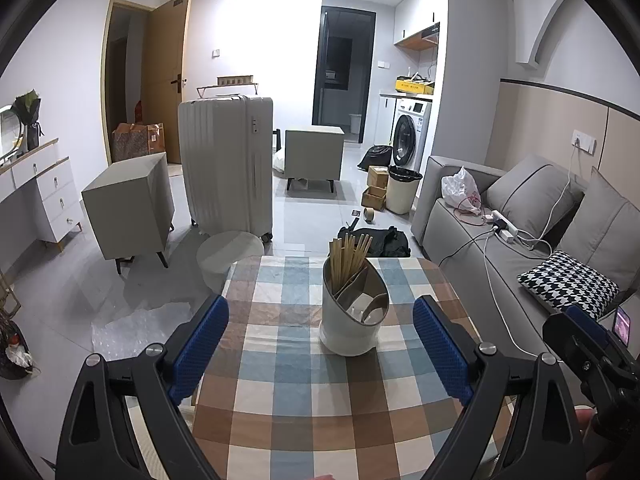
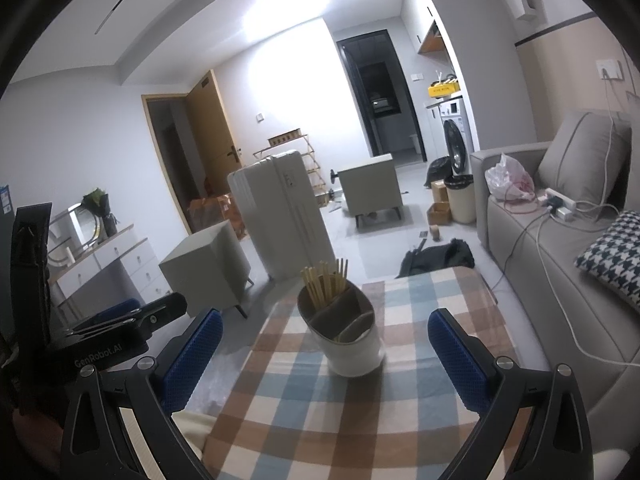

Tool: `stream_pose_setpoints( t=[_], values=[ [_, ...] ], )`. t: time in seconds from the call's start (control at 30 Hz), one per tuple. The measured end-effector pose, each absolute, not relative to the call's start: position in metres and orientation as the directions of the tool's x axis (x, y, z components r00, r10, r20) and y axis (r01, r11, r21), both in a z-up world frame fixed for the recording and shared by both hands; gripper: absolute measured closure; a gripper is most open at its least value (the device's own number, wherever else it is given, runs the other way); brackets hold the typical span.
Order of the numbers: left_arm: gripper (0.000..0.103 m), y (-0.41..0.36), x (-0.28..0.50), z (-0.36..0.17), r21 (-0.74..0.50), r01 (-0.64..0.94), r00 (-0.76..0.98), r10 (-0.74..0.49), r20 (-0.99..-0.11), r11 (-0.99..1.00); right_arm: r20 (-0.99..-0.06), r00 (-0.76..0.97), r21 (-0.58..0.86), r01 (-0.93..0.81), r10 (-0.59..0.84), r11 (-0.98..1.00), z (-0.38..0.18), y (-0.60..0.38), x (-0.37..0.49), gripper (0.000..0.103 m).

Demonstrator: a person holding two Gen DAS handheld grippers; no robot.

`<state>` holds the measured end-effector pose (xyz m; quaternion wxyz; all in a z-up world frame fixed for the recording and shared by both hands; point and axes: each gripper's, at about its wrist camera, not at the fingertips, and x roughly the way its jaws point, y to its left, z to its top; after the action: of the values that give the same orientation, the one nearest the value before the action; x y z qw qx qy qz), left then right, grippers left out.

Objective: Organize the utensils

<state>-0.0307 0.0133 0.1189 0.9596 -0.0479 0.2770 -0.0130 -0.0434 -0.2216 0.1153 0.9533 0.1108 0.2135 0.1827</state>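
We hold our left gripper [image 1: 320, 344] over the near part of the checked tablecloth [image 1: 280, 400], its blue pads spread wide with nothing between them. Straight ahead of it, just beyond the fingertips and about centred between them, stands the white utensil holder [image 1: 354, 316], upright on the cloth. A bundle of wooden chopsticks [image 1: 350, 258] rises from its far compartment; the nearer compartments hold pale shapes that may be spoons, though from this angle we cannot be sure.

Our right gripper [image 2: 326, 344] is likewise spread wide and empty, pointing across the same cloth. From its camera the utensil holder [image 2: 346, 334] sits ahead, between the two fingers and slightly toward the left one, clear of both pads. The chopsticks [image 2: 325, 285] stand in the compartment farthest from us.

To the left of the right gripper we see the black body of the left one. Beyond the table's far edge are a pale suitcase [image 1: 226, 160] ahead and a grey sofa [image 1: 500, 240] off to the right.
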Motion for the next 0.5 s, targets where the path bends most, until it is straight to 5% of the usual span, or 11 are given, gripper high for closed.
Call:
stream_pose_setpoints(
  t=[0.5],
  values=[
    [0.012, 0.0131, -0.0317, 0.1193, -0.098, -0.008, 0.850, -0.045, -0.525, 0.995, -0.374, 0.839, 0.290, -0.298, 0.394, 0.910, 0.1124, -0.2201, -0.0441, 0.000]
  ],
)
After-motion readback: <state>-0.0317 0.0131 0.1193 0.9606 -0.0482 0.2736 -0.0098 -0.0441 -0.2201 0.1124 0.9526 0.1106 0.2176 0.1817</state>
